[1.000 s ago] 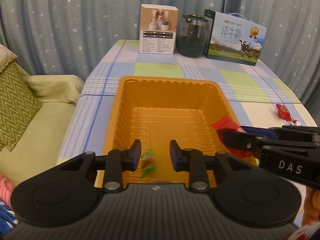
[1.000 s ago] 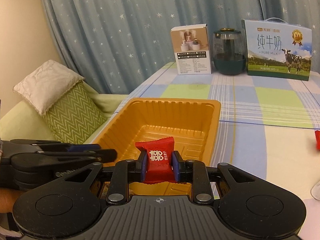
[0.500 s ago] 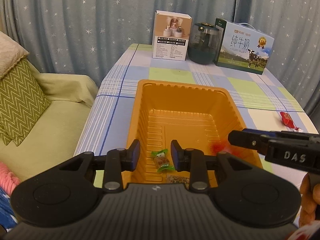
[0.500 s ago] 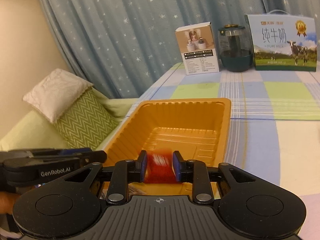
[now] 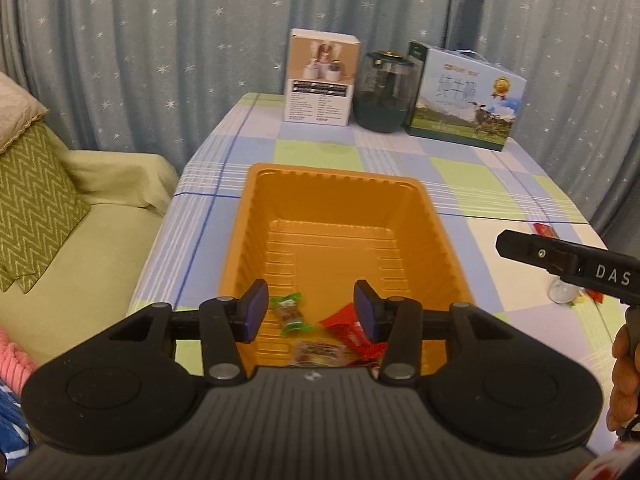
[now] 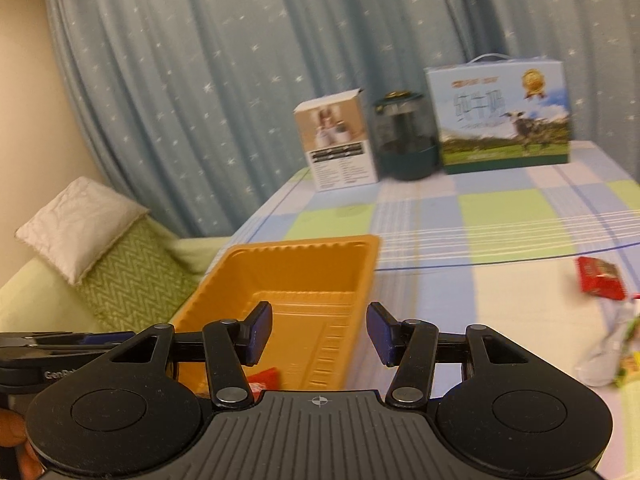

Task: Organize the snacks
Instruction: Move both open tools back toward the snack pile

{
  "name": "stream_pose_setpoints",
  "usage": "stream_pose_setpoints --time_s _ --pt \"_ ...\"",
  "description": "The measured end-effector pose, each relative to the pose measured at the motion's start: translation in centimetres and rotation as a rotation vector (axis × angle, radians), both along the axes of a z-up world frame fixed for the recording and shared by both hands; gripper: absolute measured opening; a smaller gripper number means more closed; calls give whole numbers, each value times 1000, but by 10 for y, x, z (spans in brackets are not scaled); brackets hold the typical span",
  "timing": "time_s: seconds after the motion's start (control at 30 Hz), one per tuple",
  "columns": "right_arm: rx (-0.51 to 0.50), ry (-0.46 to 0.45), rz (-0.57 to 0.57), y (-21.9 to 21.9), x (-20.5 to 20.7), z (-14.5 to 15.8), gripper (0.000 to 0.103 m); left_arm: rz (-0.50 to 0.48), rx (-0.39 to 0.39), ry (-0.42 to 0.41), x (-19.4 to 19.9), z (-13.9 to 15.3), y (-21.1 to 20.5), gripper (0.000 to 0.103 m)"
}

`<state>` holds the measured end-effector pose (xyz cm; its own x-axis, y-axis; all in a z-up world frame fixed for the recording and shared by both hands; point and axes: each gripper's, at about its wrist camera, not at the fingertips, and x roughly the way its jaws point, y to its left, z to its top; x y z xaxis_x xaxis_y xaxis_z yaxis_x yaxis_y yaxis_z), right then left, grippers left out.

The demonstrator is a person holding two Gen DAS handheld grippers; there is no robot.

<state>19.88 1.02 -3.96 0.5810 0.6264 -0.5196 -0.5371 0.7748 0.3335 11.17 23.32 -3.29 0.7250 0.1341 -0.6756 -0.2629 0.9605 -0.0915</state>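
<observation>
Plastic, cloth and card

The orange tray (image 5: 336, 208) is smooth ribbed plastic; the bench (image 5: 472, 184) wears checked cloth; the sweets (image 5: 289, 314) have glossy wrappers; the tongs (image 5: 311, 311) look matt.

A home living room: a pale green sofa (image 5: 100, 216) with zigzag cushion (image 5: 32, 196), star-printed blue curtains (image 5: 160, 40), a checked-cloth table (image 5: 460, 172).

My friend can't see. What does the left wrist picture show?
The left gripper is opening, empty, above an orange tray holding a green-wrapped candy and a red candy. Two boxes and a dark jar stand at the checked table's far edge.
</observation>
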Motion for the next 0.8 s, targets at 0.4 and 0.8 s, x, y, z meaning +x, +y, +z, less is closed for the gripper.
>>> stream_pose_setpoints --time_s 0.4,0.8 --pt "-29 -25 -121 -58 -20 17 53 -105 -3 -30 4 20 -54 53" --pt "-80 -65 -267 -131 -30 19 53 -211 -12 -61 22 38 -107 56"
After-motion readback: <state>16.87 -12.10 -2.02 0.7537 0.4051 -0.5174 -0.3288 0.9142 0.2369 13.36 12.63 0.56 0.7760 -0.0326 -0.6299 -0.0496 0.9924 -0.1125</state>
